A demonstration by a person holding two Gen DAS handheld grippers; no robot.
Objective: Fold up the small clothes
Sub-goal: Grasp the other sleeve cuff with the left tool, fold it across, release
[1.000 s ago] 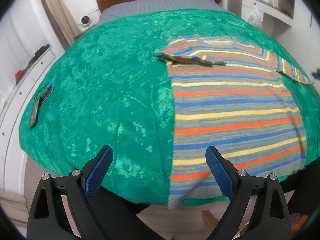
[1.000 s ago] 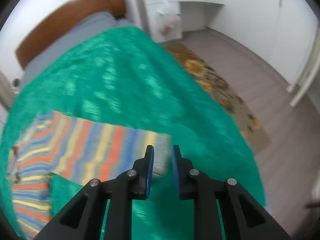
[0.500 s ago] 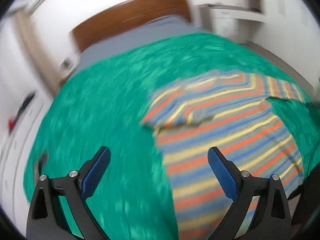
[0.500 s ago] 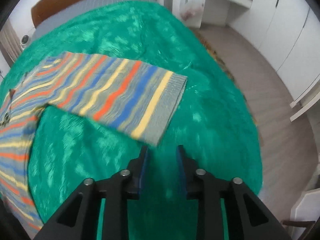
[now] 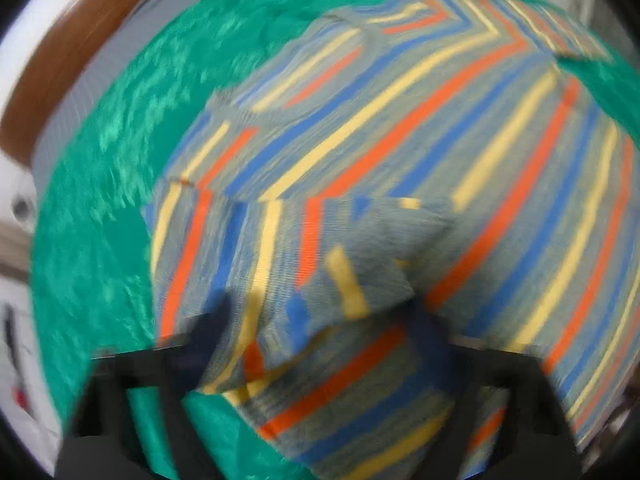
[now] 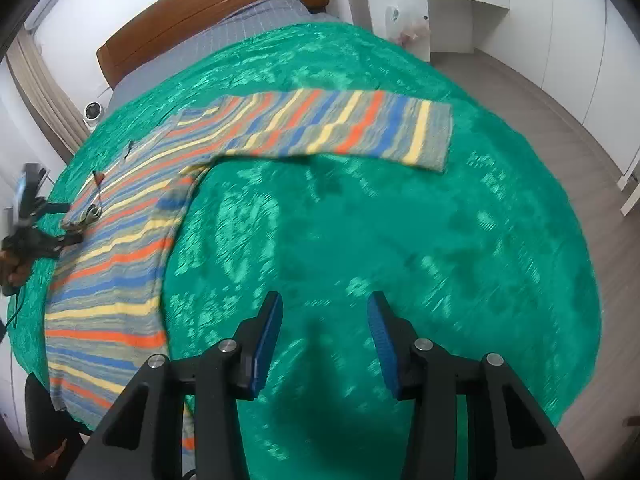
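A striped sweater [image 6: 120, 248] in grey, orange, blue and yellow lies flat on the green bedspread [image 6: 360, 240]. Its right sleeve [image 6: 352, 128] stretches out sideways across the bed. My right gripper [image 6: 324, 344] is open and empty above bare bedspread, well in front of that sleeve. The left wrist view is blurred: my left gripper [image 5: 320, 328] hangs low over the folded left sleeve [image 5: 304, 264], its open fingers [image 5: 212, 328] either side of the bunched cloth. The left gripper also shows in the right wrist view [image 6: 68, 232] at the sweater's left edge.
A wooden headboard [image 6: 208, 12] and a grey sheet [image 6: 224, 36] lie at the far end of the bed. White cupboards [image 6: 568, 32] and wooden floor [image 6: 580, 152] are to the right. A small white camera [image 6: 94, 112] stands left of the bed.
My right gripper let go of the right sleeve, opened and drew back; the sleeve now lies spread on the bed. My left gripper moved forward and down onto the folded left sleeve.
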